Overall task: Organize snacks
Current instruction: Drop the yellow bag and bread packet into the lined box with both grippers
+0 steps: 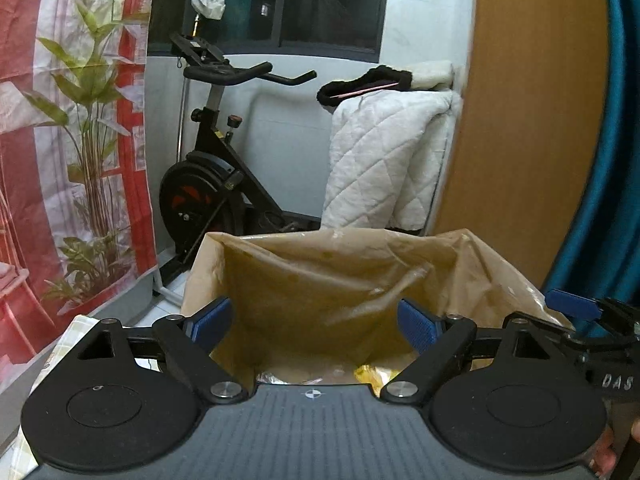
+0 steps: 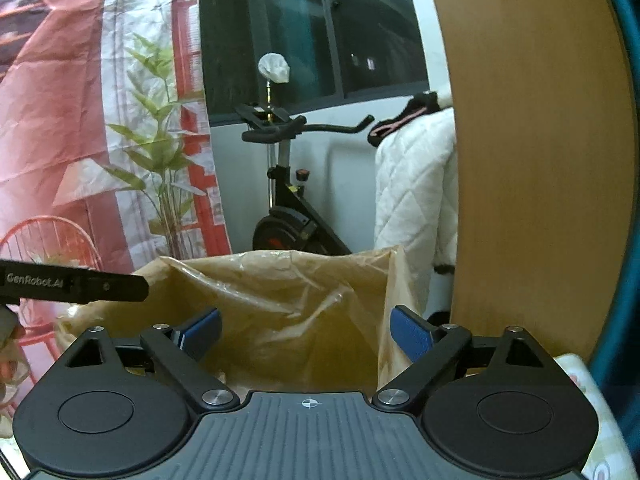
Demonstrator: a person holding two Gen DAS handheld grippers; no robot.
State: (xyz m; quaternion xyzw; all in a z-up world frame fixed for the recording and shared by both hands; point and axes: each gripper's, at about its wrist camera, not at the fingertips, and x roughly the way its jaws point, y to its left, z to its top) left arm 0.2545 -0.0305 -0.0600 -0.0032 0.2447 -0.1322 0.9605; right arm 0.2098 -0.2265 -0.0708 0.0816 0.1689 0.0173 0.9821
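Two grippers: the left gripper and the right gripper both point into one brown bag; jaws on each stand wide apart, nothing between the blue pads, nothing held.
Snacks: at the bottom of the bag a yellow wrapper and a silvery foil piece show, probably snack packets; the gripper body hides most of them.
Bag: open mouth, crumpled plastic lining, its walls upright just in front of both grippers.
In the way: the left gripper's side arm crosses the left edge of the right wrist view, above the rim of the bag.
Behind the bag: a black exercise bike, and a white quilted blanket hanging beside it, with a dark fluffy item on top.
Right side: a wooden panel stands near the bag; a blue curtain is beyond it.
Left side: a printed red cloth with green plants.
Surface: a checked light cloth under the grippers.
Room: white walls, a dark window high up, pale floor tiles.
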